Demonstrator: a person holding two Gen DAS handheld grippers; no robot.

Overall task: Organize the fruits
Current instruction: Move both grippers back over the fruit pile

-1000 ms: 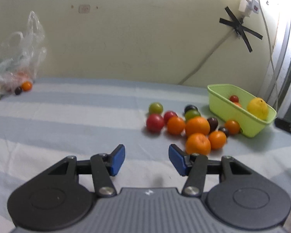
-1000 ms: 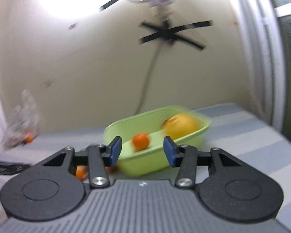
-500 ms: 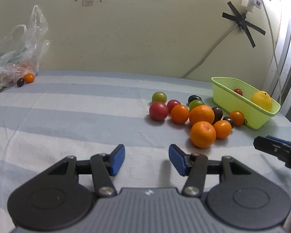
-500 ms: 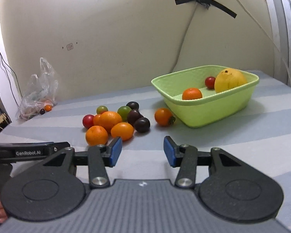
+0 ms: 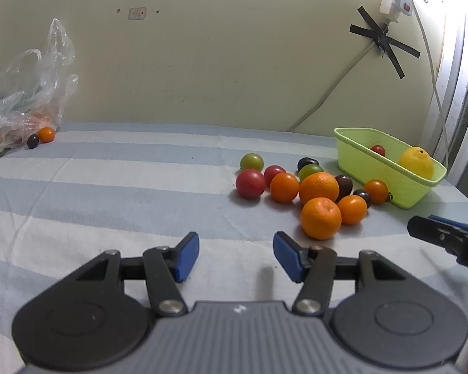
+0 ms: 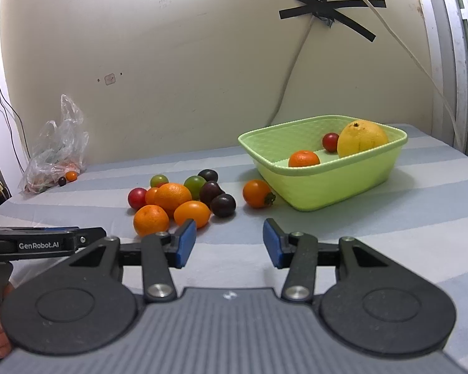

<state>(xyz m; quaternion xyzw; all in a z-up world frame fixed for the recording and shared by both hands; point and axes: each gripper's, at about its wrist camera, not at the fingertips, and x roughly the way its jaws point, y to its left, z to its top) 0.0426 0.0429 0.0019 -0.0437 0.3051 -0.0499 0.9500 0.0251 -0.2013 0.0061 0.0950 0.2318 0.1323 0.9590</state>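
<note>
A green basket (image 6: 333, 184) (image 5: 390, 174) stands on the striped cloth and holds a yellow citrus (image 6: 362, 137), a small orange (image 6: 304, 159) and a red tomato (image 6: 330, 142). A pile of loose fruit lies left of it: oranges (image 6: 172, 195) (image 5: 320, 217), dark plums (image 6: 222, 205), red (image 5: 250, 183) and green tomatoes (image 6: 194, 185). One orange tomato (image 6: 257, 193) lies beside the basket. My left gripper (image 5: 236, 254) is open and empty, short of the pile. My right gripper (image 6: 229, 242) is open and empty, just before the pile.
A clear plastic bag (image 5: 25, 103) (image 6: 57, 152) with more fruit sits at the far left by the wall, with a small orange (image 5: 46, 134) and a dark fruit (image 5: 32, 141) beside it. A cable (image 6: 291, 65) runs down the wall behind the basket.
My right gripper has swung back from over the basket and lowered to face the loose pile. My left gripper has barely shifted. The right gripper now shows at the left view's right edge.
</note>
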